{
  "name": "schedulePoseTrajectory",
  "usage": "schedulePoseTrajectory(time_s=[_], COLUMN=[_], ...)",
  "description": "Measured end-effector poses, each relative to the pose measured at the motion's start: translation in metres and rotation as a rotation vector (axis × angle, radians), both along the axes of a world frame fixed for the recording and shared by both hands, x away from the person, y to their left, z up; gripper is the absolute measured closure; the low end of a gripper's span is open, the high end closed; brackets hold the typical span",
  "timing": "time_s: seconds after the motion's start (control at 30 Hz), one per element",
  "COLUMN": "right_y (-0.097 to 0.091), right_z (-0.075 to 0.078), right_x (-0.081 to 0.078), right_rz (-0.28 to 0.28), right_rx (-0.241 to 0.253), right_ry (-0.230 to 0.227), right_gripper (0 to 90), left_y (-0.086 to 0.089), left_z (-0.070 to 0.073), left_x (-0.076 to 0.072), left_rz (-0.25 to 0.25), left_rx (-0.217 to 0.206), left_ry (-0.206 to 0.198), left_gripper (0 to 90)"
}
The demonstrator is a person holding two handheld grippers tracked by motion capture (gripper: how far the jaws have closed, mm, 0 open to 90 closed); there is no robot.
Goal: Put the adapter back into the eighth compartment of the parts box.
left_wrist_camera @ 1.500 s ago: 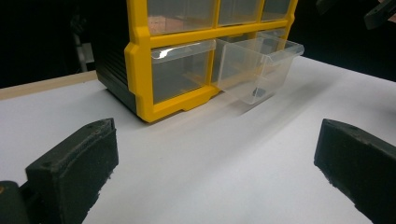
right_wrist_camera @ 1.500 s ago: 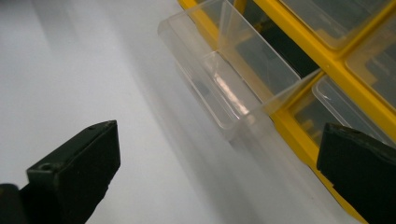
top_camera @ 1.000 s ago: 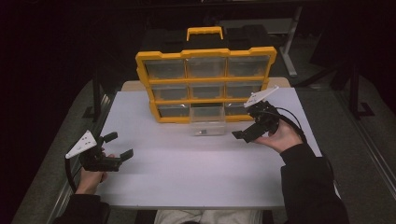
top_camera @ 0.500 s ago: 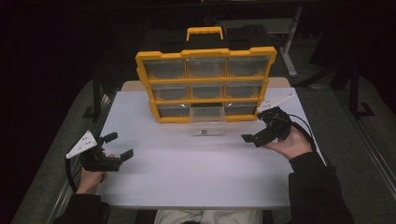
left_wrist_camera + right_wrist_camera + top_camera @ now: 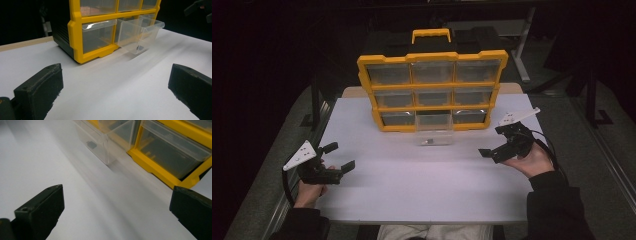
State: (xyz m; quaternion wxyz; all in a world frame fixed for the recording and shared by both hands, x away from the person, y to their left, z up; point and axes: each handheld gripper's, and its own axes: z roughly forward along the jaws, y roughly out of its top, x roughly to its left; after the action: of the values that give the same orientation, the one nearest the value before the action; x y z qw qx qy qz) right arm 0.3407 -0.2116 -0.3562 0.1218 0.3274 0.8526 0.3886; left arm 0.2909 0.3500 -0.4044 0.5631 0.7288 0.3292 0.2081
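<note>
Standing at the far middle of the white table [image 5: 377, 190], the yellow organizer cabinet [image 5: 432, 57] holds three rows of clear drawers under a yellow carry handle [image 5: 431, 34]. Its bottom middle drawer [image 5: 434, 131] is pulled forward out of the frame and rests on the tabletop, with a small dark part [image 5: 430, 142] lying on the drawer's floor near its front wall. To the right of that open drawer and a little nearer the person, the right gripper [image 5: 499, 145] is held in the right hand [image 5: 532, 160] just above the table, well apart from the drawer, with its two black jaws spread wide and nothing between them. Its own view looks past those jaws at the drawer and the cabinet's bottom right drawer [image 5: 172, 152]. Well to the left of the cabinet and nearer the table's front edge, the left gripper [image 5: 343, 157] sits in the left hand [image 5: 309, 187], jaws likewise wide apart and empty, facing the cabinet's bottom left drawer [image 5: 98, 35].
</note>
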Motion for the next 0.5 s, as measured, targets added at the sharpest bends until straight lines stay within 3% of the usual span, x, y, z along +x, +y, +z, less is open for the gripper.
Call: schedulePoseTrajectory(time_s=[0.5], right_y=[-0.038], right_z=[-0.022], right_x=[-0.018], right_rz=[-0.085], right_rx=[0.084], right_ry=[-0.010], right_gripper=[0.0], left_y=[0.000], left_z=[0.000], left_x=[-0.001], left_rz=[0.002], left_rx=[-0.002], left_ry=[0.002], left_gripper=[0.0])
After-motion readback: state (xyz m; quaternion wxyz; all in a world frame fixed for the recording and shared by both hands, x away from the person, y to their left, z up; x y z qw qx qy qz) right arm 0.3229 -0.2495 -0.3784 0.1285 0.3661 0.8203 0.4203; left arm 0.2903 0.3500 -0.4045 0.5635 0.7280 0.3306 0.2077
